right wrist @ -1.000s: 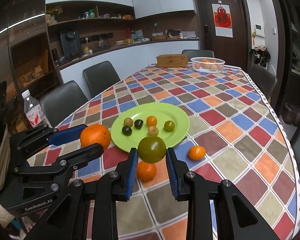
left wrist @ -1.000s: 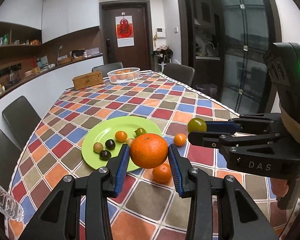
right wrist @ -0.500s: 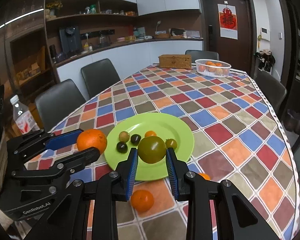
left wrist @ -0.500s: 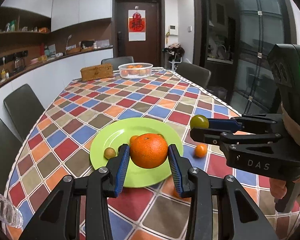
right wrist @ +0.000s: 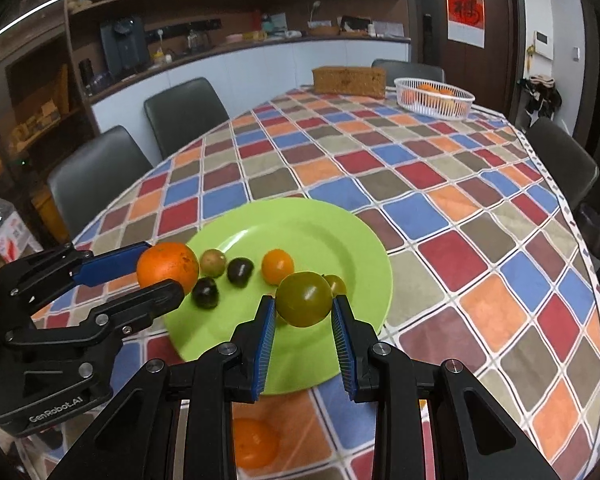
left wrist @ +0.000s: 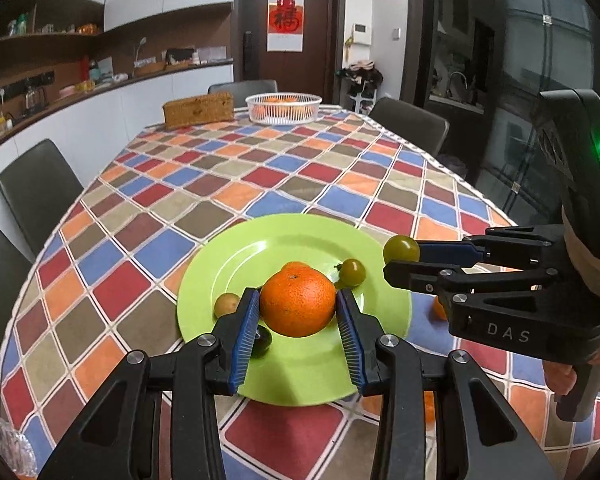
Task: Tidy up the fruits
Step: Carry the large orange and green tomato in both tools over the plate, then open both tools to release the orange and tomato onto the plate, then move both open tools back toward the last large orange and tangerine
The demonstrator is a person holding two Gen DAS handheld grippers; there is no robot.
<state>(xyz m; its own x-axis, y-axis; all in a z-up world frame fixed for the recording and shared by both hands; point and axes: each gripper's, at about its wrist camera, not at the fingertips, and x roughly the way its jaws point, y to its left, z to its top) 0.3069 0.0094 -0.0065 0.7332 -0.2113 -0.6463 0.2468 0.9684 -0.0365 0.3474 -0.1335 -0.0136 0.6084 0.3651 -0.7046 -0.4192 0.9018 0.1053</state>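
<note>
Left gripper (left wrist: pixel 297 320): I have it clamped on the orange (left wrist: pixel 297 305), blue pads pressed to both sides, held above the near half of the green plate (left wrist: pixel 256 252).
Right gripper (right wrist: pixel 303 328): closed on the green tomato (right wrist: pixel 304 299), held over the near right part of the plate.
On the plate: a tan fruit (right wrist: pixel 213 262), two dark fruits (right wrist: pixel 240 272), a small orange one (right wrist: pixel 277 266) and a small green one (right wrist: pixel 336 285), grouped toward the near side; the far half is bare.
Off the plate: a small orange fruit (right wrist: pixel 255 442) lies on the desk (right wrist: pixel 460 216) just in front of the plate, below my right gripper.
Step in hand: I judge this as the delivery stage, both fruits carried over the plate and not yet set down.
Next move: I would lower each gripper onto a bare patch clear of the fruits already there, then part the pads gently, since round fruit may roll.
Far end: a white basket (left wrist: pixel 283 109) holding oranges, and a wicker box (left wrist: pixel 198 109) beside it.
</note>
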